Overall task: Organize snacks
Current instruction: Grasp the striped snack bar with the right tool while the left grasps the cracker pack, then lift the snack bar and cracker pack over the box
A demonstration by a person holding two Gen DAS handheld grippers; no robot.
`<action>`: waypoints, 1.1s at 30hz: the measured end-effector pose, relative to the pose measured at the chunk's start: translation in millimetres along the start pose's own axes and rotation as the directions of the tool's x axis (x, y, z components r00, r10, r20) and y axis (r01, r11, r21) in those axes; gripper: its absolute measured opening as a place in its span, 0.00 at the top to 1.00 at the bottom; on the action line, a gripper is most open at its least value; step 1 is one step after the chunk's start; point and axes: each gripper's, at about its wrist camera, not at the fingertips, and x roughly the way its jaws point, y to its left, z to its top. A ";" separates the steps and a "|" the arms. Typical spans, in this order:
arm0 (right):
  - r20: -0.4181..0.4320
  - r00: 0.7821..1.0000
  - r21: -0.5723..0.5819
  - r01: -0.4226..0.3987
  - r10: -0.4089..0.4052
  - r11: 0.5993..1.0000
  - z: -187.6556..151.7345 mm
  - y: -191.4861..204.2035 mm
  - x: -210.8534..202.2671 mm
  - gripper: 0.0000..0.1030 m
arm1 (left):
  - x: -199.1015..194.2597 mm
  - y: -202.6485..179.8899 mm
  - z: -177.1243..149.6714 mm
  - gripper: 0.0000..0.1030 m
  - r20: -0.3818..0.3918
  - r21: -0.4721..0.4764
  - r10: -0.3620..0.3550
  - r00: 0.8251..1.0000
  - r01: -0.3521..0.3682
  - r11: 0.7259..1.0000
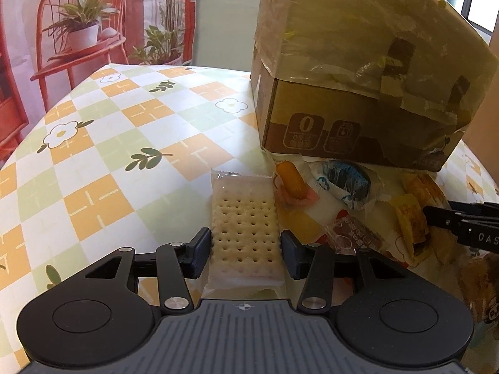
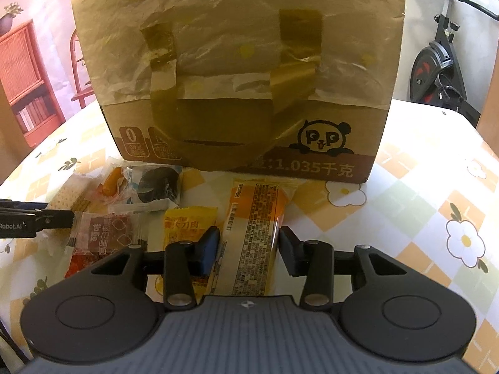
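Tablecloth (image 1: 93,162): open room left of cracker packet (image 1: 244,233); taped cardboard box (image 1: 358,71) blocks far side.
Left gripper (image 1: 246,249) clamps cracker packet.
Right gripper (image 2: 248,249) clamps orange bar packet (image 2: 255,233).
Other snacks crowd between.

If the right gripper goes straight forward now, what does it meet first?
The right gripper already straddles the long orange snack packet; beyond that, probably the cardboard box, though depth is unclear.

Left gripper (image 1: 246,249): angled down toward the table, jaws part-closed, fingers pressing a cracker packet (image 1: 244,227). Right gripper (image 2: 248,249): likewise angled down, jaws part-closed against a long orange snack bar (image 2: 254,237).
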 end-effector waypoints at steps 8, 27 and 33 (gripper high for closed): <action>0.013 1.000 0.005 -0.013 0.013 1.000 -2.0 -0.6 -1.5 0.58 | -3.4 7.1 -2.2 0.52 0.015 -0.032 -0.019 1.000 0.019 0.999; 0.083 0.993 0.132 -0.089 0.079 0.987 7.3 -19.8 -44.2 0.59 | -40.9 22.8 8.2 0.53 0.118 -0.089 -0.046 0.992 0.057 0.994; 0.106 0.991 0.143 -0.098 0.083 0.985 6.9 -17.7 -58.7 0.59 | -54.2 17.6 12.7 0.53 0.156 -0.069 -0.056 0.986 0.067 0.995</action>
